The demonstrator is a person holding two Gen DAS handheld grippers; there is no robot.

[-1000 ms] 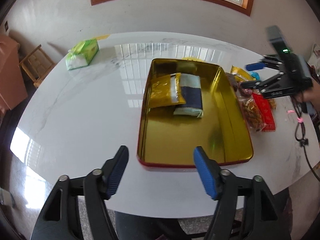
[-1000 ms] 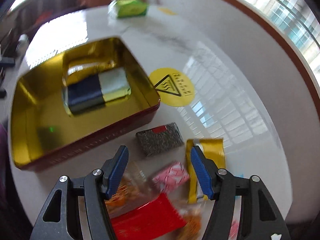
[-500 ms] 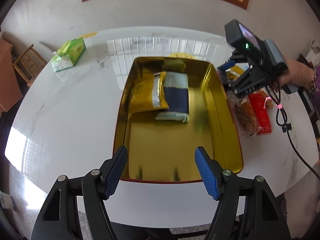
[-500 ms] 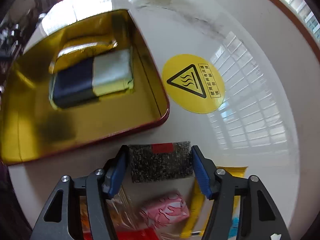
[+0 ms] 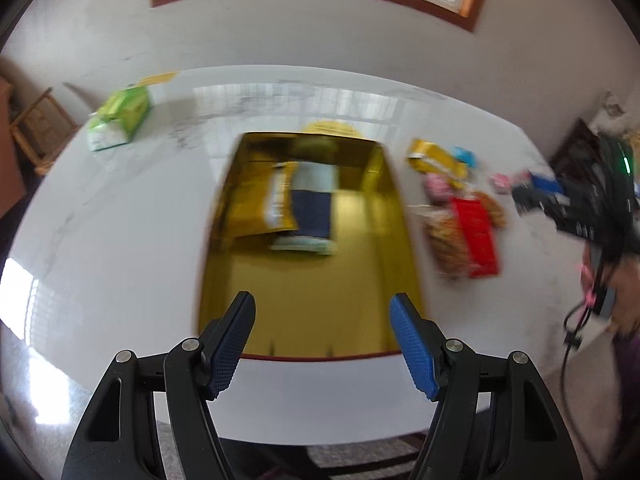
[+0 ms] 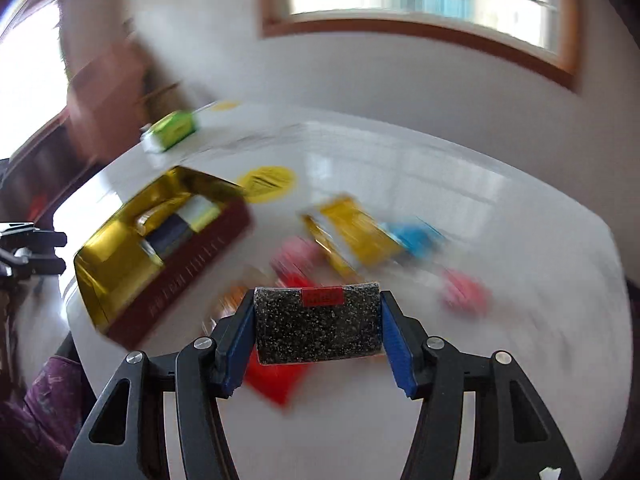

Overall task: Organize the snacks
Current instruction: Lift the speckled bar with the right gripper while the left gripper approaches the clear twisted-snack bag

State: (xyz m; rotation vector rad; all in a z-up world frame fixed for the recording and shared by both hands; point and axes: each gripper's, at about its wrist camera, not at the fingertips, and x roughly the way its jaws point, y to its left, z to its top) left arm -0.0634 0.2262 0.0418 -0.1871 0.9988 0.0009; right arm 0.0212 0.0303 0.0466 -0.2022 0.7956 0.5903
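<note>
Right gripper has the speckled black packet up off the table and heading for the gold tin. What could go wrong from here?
1. The right gripper pinches the black speckled packet with the red label only by its short ends, jaws closing; it may buckle or slip.
2. The gold tin with red outer walls already holds two packets at its far end; dropping there stacks them.
3. The open left gripper hovers over the tin's near rim, risking a clash.

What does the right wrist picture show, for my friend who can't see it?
The right tool grips a black speckled snack bar above a white table, its jaws closing on it. Behind lie blurry snack packets and a gold tin holding two packets.
</note>
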